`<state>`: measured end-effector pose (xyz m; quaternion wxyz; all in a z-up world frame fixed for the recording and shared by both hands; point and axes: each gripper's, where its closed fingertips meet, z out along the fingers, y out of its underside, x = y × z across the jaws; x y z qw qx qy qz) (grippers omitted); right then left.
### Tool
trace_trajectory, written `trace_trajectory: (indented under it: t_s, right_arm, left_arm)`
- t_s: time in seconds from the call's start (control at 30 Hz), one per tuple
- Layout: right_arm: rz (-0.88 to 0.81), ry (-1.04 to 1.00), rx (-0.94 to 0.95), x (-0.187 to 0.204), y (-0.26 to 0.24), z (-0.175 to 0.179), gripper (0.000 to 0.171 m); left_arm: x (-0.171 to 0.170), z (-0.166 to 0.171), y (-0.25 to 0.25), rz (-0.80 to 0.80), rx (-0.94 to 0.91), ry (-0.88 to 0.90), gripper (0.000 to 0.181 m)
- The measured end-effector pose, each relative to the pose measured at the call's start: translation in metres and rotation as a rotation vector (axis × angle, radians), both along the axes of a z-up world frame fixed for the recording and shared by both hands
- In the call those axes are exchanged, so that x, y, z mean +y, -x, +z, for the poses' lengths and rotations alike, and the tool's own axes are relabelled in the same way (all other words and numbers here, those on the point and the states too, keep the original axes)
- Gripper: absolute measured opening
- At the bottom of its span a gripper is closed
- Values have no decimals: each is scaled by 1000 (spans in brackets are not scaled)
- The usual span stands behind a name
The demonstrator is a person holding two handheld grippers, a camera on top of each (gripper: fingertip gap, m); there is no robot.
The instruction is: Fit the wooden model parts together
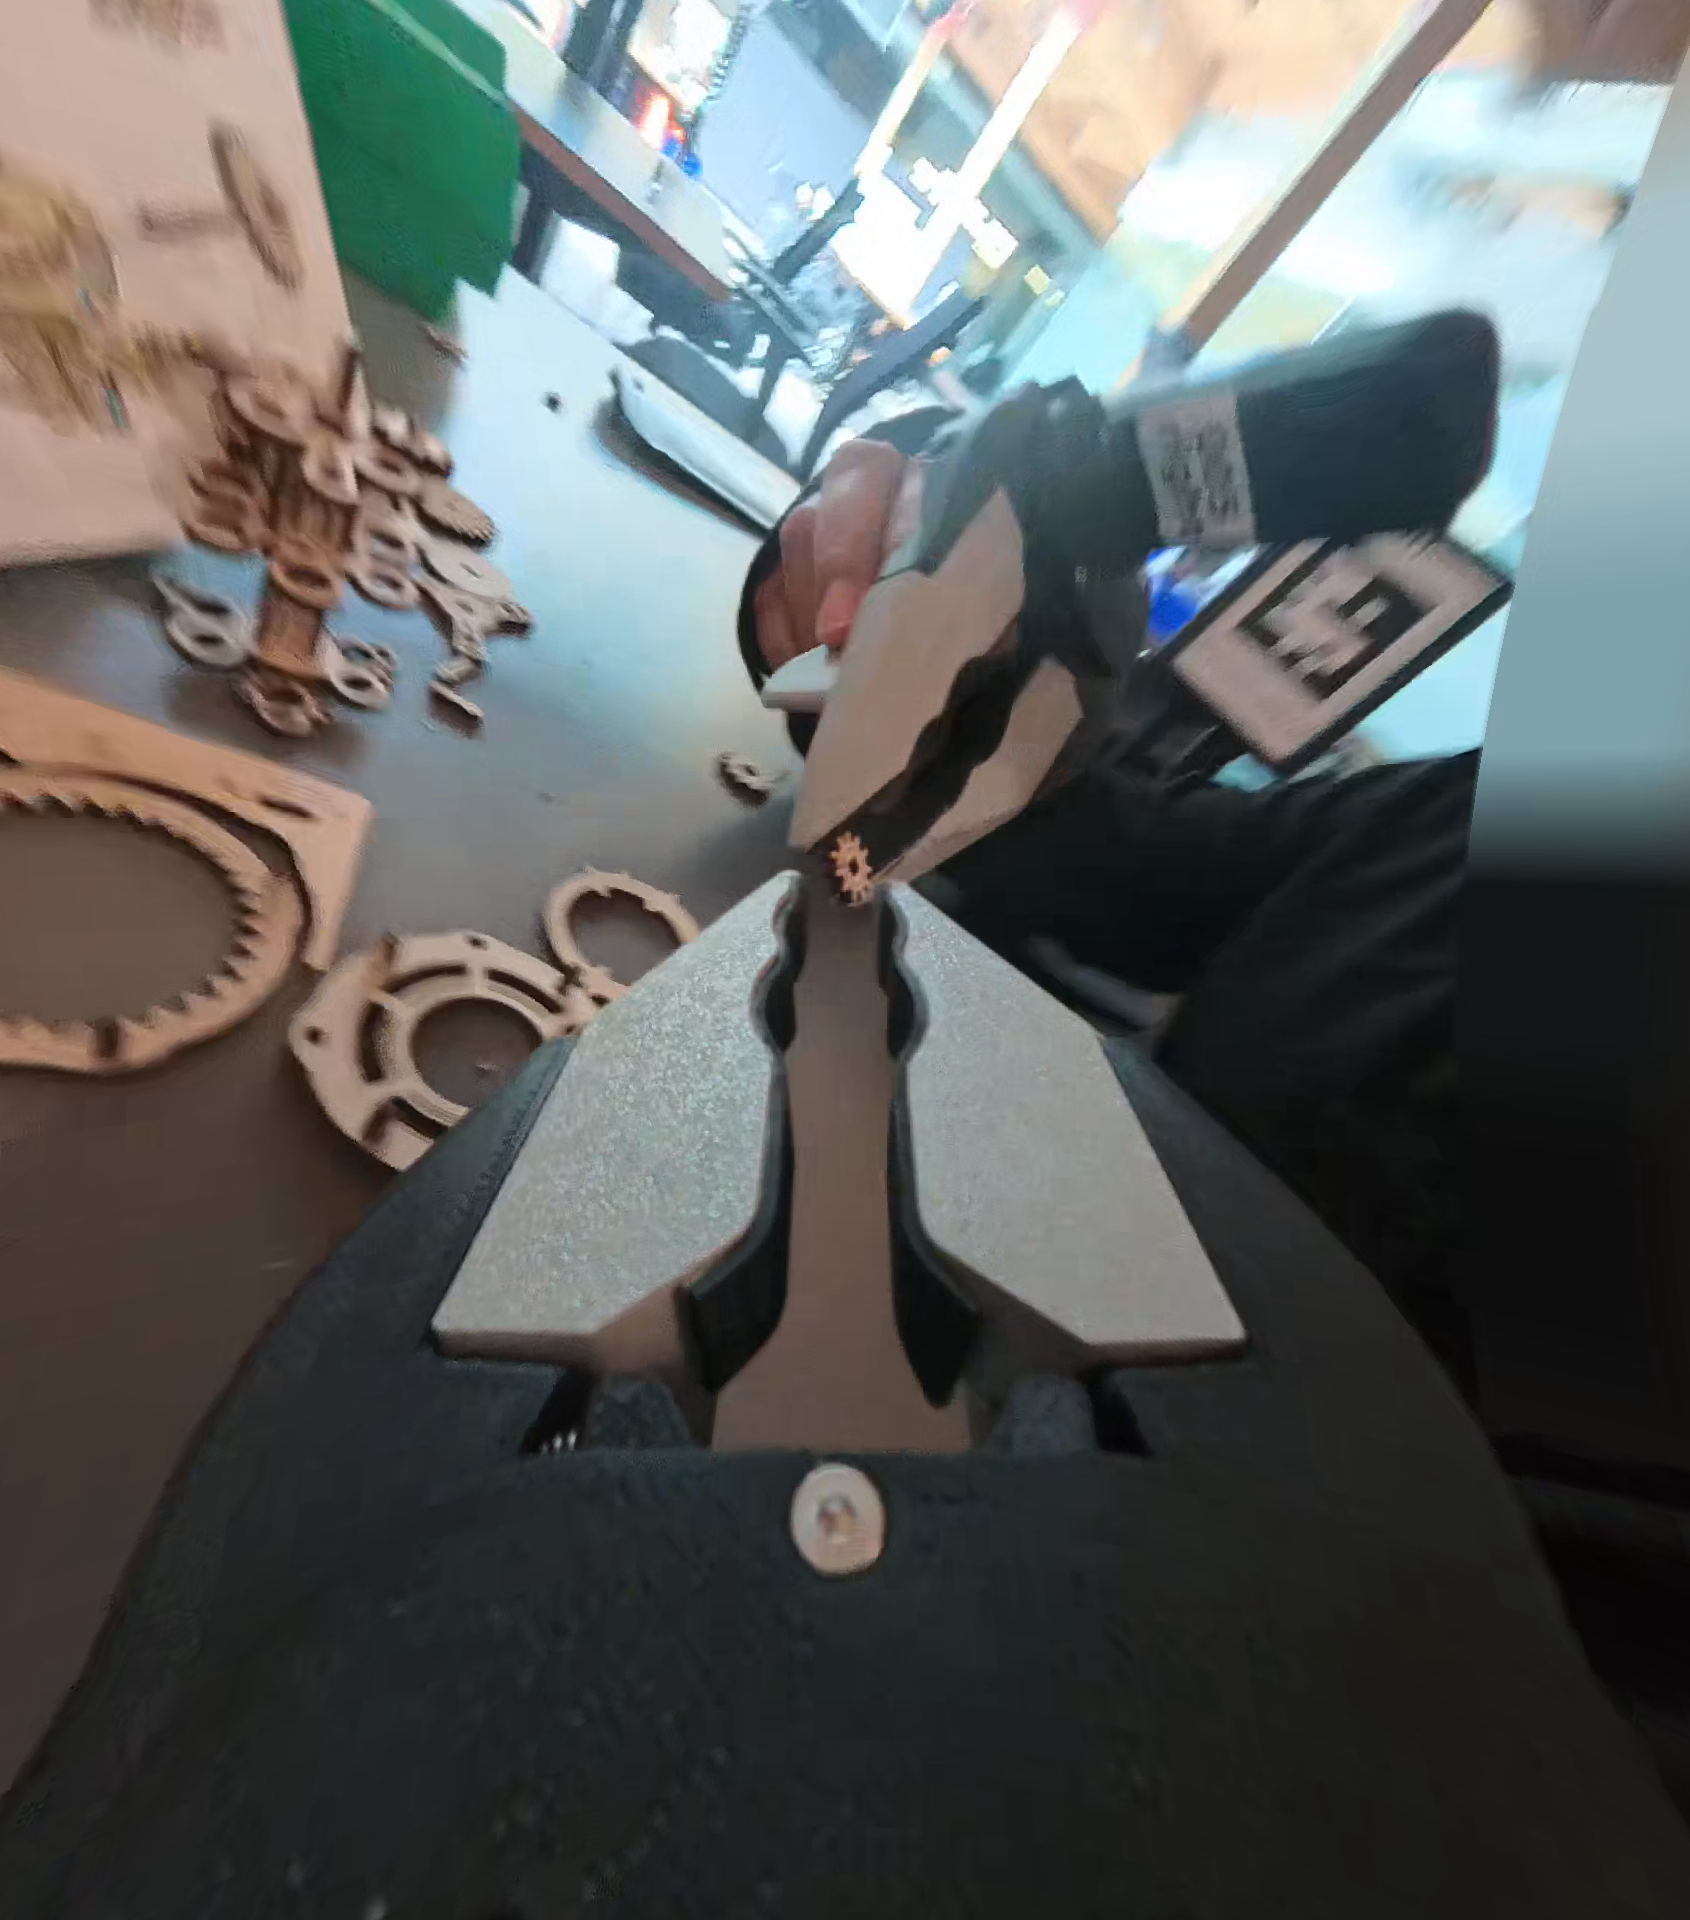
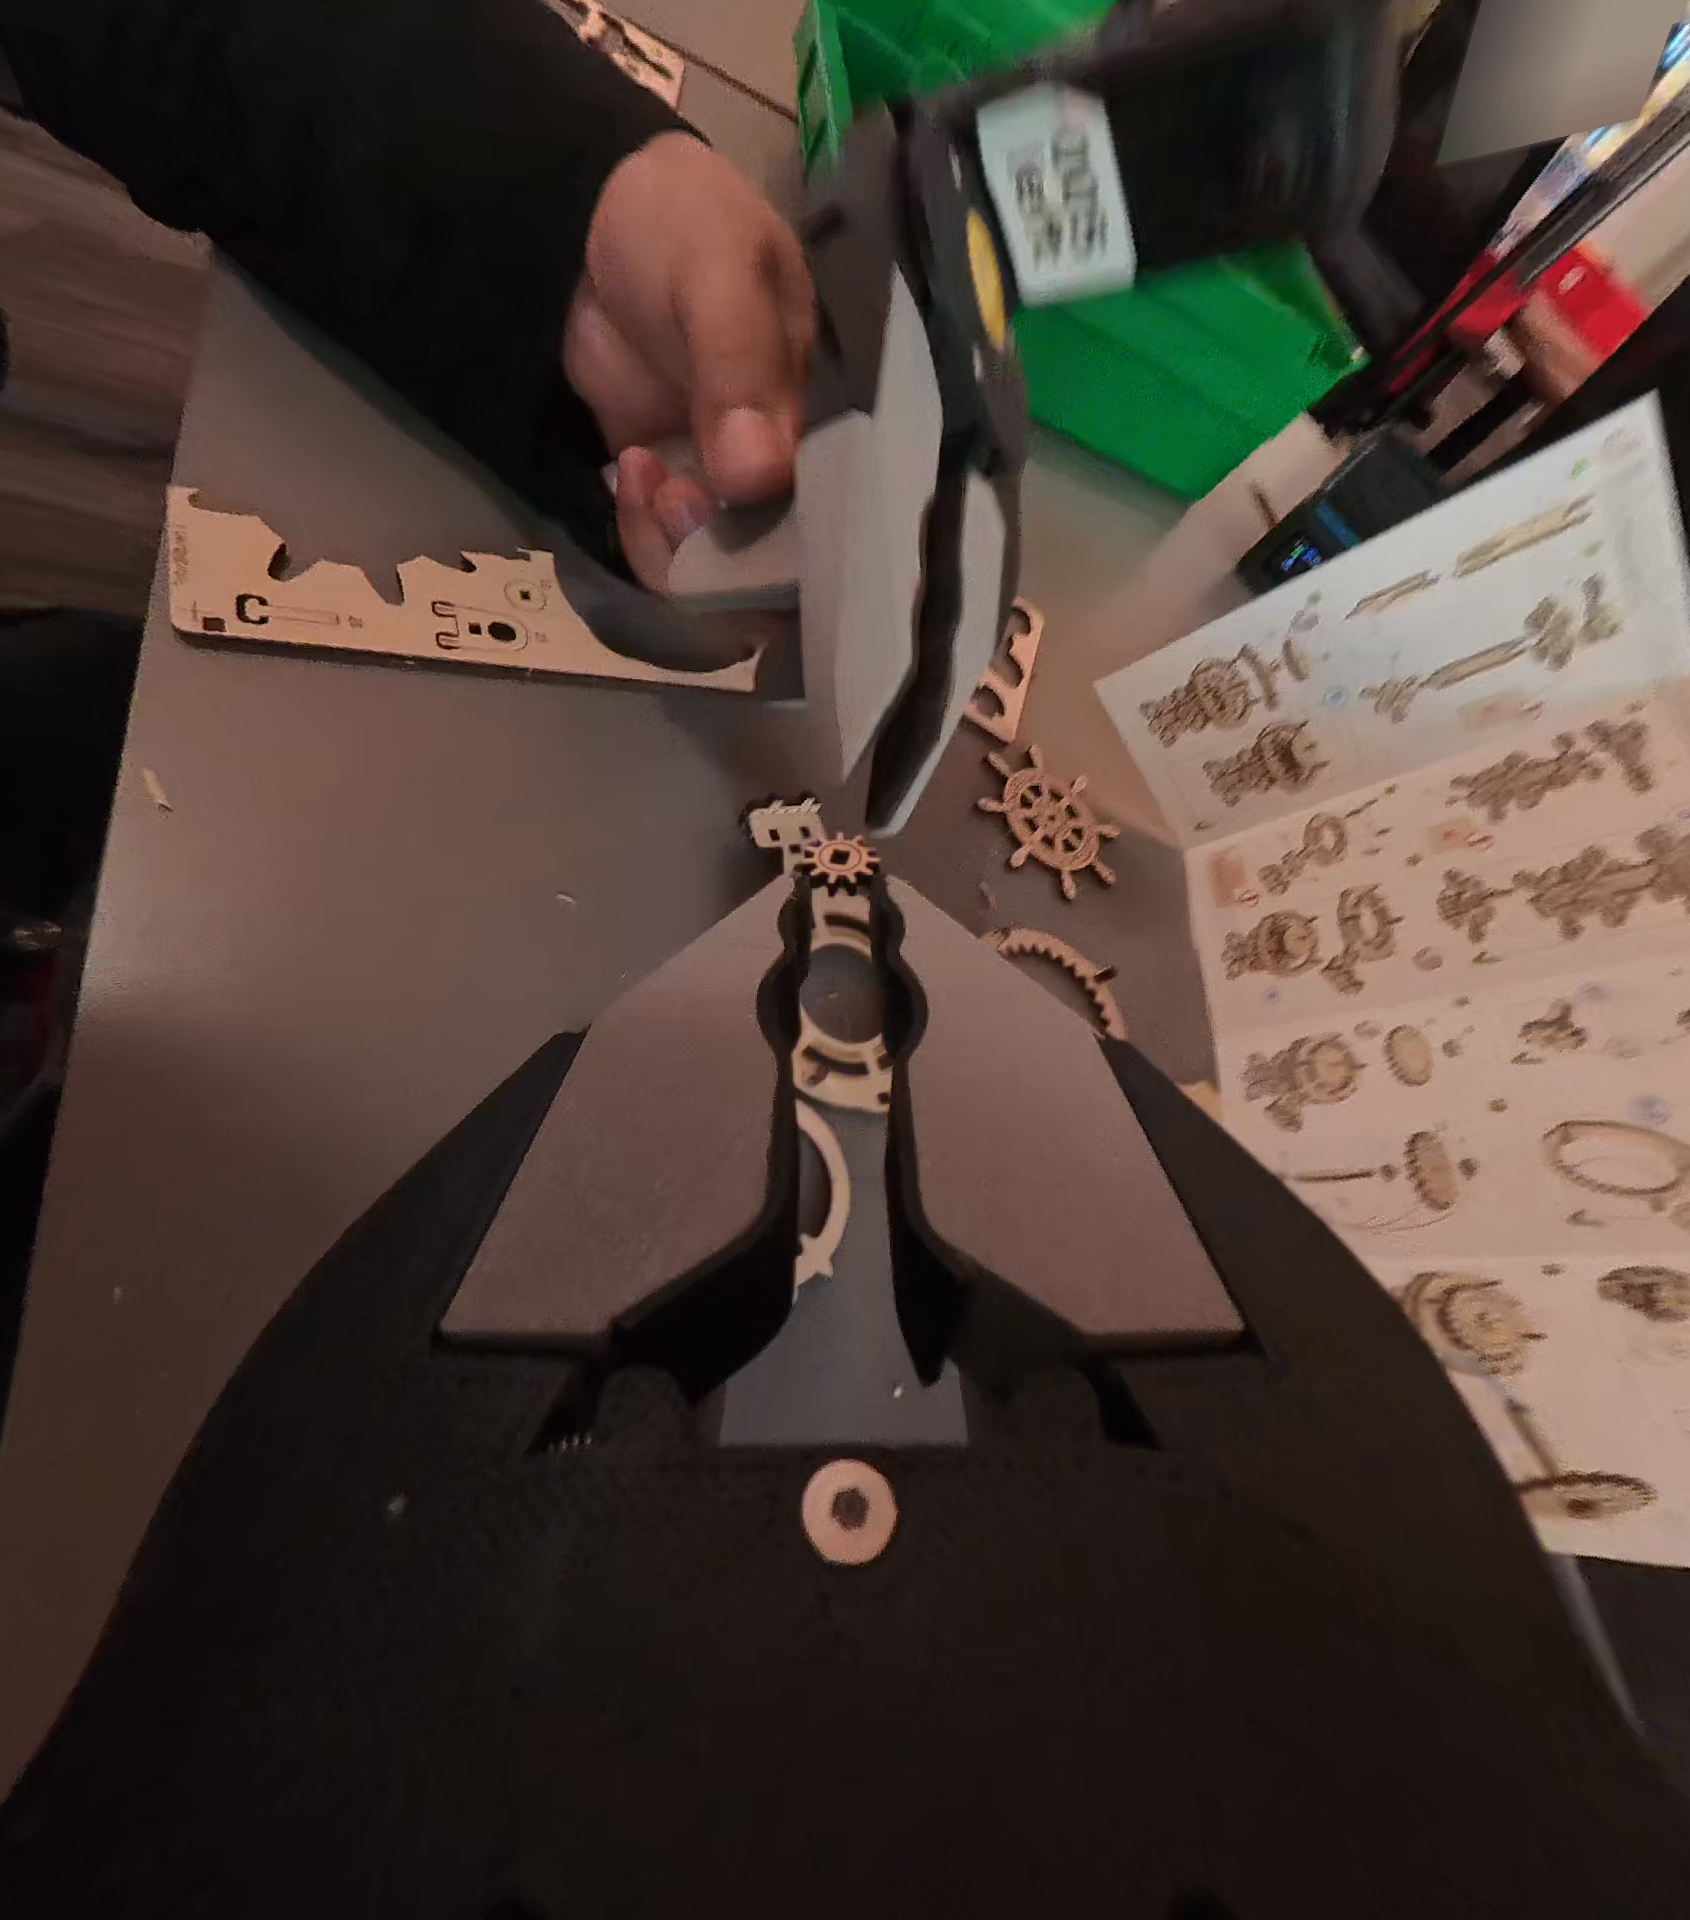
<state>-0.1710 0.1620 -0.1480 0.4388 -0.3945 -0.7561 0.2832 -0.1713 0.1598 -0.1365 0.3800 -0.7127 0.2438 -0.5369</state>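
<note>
My right gripper point(image 2: 838, 883) is shut on a small wooden gear point(image 2: 836, 860) with a square hole, pinched at the very fingertips above the grey table point(image 2: 353, 935). In the left wrist view the right gripper point(image 1: 851, 857) comes in from the upper right with the gear point(image 1: 851, 871) at its tip. My left gripper point(image 1: 841, 886) is open by a narrow gap and empty, its tips right in front of the gear. In the right wrist view the left gripper point(image 2: 880, 810) points down from above, just beyond the gear.
A large ring gear point(image 1: 72, 925), a round frame piece point(image 1: 425, 1039) and a pile of wooden parts point(image 1: 332, 540) lie left. A ship's wheel piece point(image 2: 1049, 821), an offcut sheet point(image 2: 384, 603), instruction sheets point(image 2: 1495, 935) and a green box point(image 2: 1163, 353) surround the grippers.
</note>
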Motion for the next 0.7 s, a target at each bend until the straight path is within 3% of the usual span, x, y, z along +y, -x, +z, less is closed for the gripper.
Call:
trace_trajectory:
  t_s: [0.1, 0.27, 0.7]
  right_arm:
    - [10, 56, -11, 1, -1, -4, 7]
    - [28, 120, -23, 0, -4, -3, 7]
    - [53, 131, -35, -5, -4, -7, 7]
  left_arm:
    - [-3, 1, -5, 35, 181, -244, 14]
    - [-3, -17, -9, 50, 451, -508, 18]
    - [-2, -15, -13, 82, 494, -611, 10]
